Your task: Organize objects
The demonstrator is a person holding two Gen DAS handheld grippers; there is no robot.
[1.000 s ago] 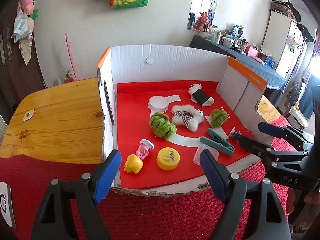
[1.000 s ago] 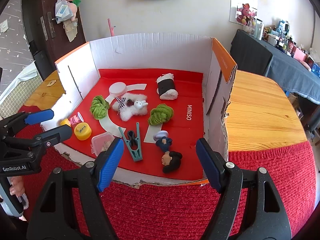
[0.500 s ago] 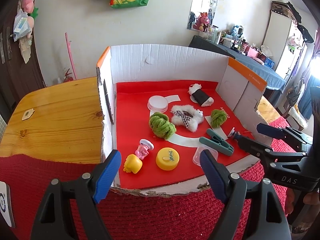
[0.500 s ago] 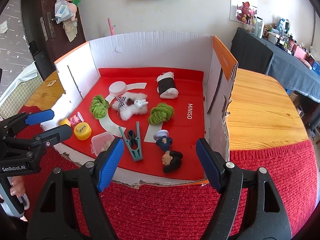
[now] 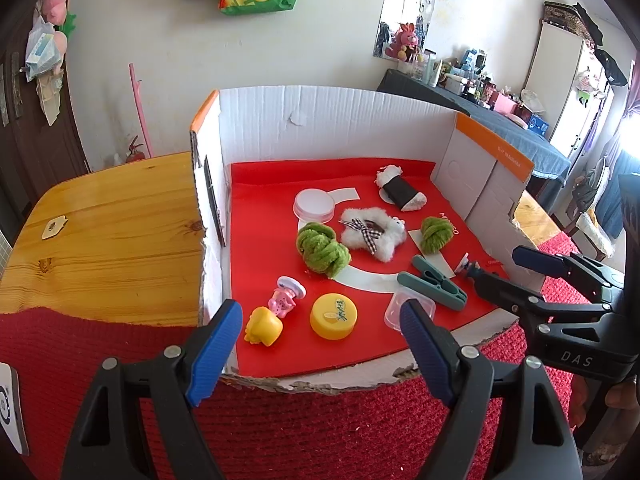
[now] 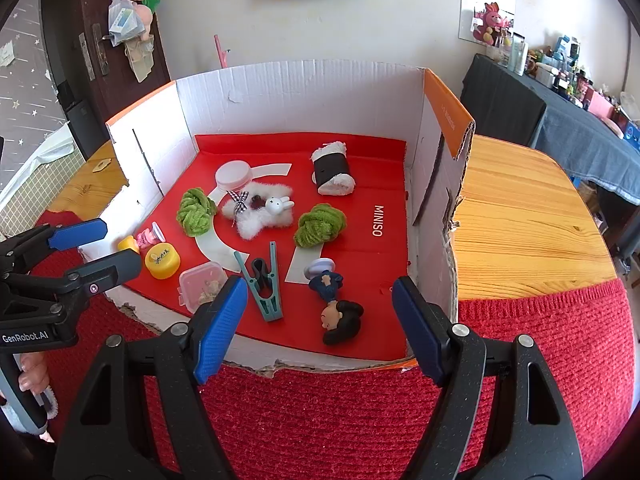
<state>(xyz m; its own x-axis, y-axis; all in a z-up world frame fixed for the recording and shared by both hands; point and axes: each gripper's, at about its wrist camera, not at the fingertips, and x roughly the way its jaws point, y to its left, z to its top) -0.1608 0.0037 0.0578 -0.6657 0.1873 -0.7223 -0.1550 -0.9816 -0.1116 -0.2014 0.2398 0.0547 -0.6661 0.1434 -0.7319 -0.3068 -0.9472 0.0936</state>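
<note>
An open cardboard box (image 5: 340, 116) with a red floor (image 6: 384, 264) holds small items: two green yarn balls (image 5: 322, 248) (image 6: 320, 226), a white fluffy bunny clip (image 6: 260, 210), a black-and-white roll (image 6: 332, 170), a yellow cap (image 5: 334, 316), a teal clothes peg (image 6: 262, 280), a clear small container (image 6: 200, 286), a dark-haired figurine (image 6: 342, 316). My left gripper (image 5: 320, 344) is open and empty at the box's front edge. My right gripper (image 6: 316, 330) is open and empty at the front right of the box.
The box stands on a wooden table (image 5: 112, 232) with a red knitted cloth (image 6: 340, 420) at the front. A yellow toy (image 5: 264, 326) and a pink figure (image 5: 284, 298) lie near the box's left wall. A white lid (image 5: 314, 206) lies further back.
Both grippers have stayed nearly still; the right wrist view has shifted very slightly. No object has moved.
</note>
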